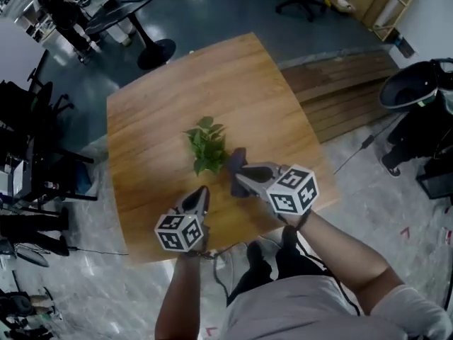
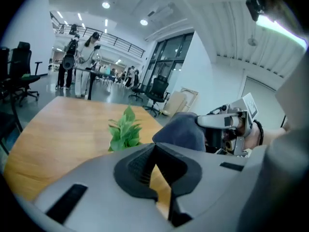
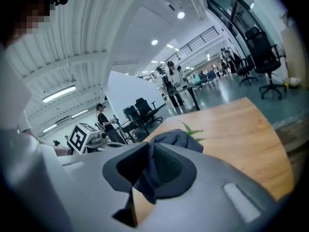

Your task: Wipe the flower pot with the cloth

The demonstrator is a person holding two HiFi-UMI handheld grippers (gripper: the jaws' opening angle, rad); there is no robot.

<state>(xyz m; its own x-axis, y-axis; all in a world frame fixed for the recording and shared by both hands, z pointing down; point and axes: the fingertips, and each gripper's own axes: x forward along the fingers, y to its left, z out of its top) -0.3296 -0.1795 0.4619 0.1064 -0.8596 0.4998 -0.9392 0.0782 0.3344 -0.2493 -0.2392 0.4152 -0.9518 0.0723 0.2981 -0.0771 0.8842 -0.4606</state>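
A small green plant stands mid-table on the wooden table; its leaves hide the flower pot from above. My right gripper is shut on a dark blue-grey cloth, held just right of the plant and close to its leaves. In the right gripper view the cloth bunches between the jaws, with a leaf behind it. My left gripper hovers near the table's front edge, below the plant, jaws together and empty. The left gripper view shows the plant, the cloth and the right gripper.
Office chairs stand off the table's left side, and a round black table stands at the far left. A black bin and wooden planks lie on the right. People stand far off in the hall.
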